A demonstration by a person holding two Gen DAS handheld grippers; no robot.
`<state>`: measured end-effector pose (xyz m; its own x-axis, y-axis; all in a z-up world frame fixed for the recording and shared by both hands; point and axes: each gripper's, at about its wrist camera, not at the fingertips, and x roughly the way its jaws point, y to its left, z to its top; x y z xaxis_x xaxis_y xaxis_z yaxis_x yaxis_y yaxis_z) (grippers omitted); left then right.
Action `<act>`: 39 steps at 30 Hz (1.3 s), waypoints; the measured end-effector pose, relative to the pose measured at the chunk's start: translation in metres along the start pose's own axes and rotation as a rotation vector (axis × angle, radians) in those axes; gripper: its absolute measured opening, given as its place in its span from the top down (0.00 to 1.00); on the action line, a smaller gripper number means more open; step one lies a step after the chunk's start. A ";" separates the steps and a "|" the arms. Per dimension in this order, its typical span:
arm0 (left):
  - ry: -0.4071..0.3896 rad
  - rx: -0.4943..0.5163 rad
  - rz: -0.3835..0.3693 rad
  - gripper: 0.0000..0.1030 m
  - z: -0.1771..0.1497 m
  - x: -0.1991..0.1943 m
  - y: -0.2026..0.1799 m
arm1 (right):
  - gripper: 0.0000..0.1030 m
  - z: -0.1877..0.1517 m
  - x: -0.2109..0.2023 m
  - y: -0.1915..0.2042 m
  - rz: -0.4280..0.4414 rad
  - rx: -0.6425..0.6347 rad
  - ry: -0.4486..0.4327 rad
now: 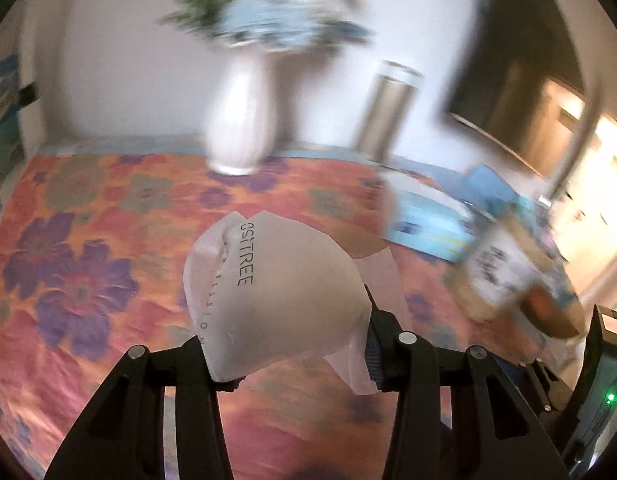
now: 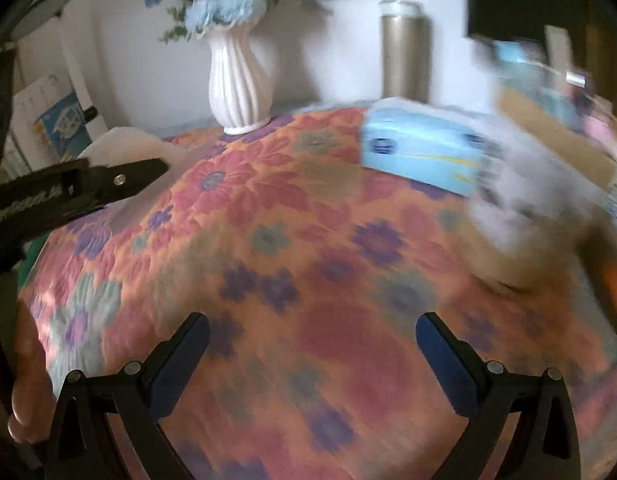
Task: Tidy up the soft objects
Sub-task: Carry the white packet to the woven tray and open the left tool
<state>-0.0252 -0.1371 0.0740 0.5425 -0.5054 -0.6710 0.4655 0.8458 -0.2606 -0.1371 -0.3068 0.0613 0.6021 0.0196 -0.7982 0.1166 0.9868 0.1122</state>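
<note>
One soft white printed pouch (image 1: 276, 300) clamped in left gripper (image 1: 304, 356); right gripper (image 2: 312, 340) gaping, empty. Best carried level, set gently beside blue tissue pack (image 2: 424, 152).

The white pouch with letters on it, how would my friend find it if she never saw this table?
Look for the table with the flowery orange cloth and the tall white vase at the back. In front of the vase, the left gripper is shut on the white pouch. It is the only puffy white thing held up off the cloth, with dark letters down its side.
</note>
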 end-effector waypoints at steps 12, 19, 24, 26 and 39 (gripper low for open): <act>0.000 0.234 -0.255 0.58 0.004 -0.004 -0.178 | 0.00 -0.017 -0.126 -0.135 -0.257 0.143 -0.334; 0.010 0.386 -0.309 0.58 0.023 0.022 -0.286 | 0.00 -0.009 -0.169 -0.211 -0.459 0.280 -0.403; 0.060 0.409 -0.347 0.58 0.021 0.054 -0.323 | 0.00 -0.013 -0.175 -0.257 -0.471 0.400 -0.366; 0.081 0.407 -0.362 0.58 0.021 0.070 -0.332 | 0.00 -0.015 -0.174 -0.269 -0.480 0.423 -0.354; 0.116 0.404 -0.375 0.22 0.017 0.091 -0.340 | 0.00 -0.018 -0.170 -0.291 -0.515 0.451 -0.313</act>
<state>-0.1222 -0.4736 0.1138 0.2184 -0.7176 -0.6613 0.8548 0.4676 -0.2251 -0.2870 -0.5945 0.1537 0.5729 -0.5394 -0.6171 0.7155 0.6964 0.0556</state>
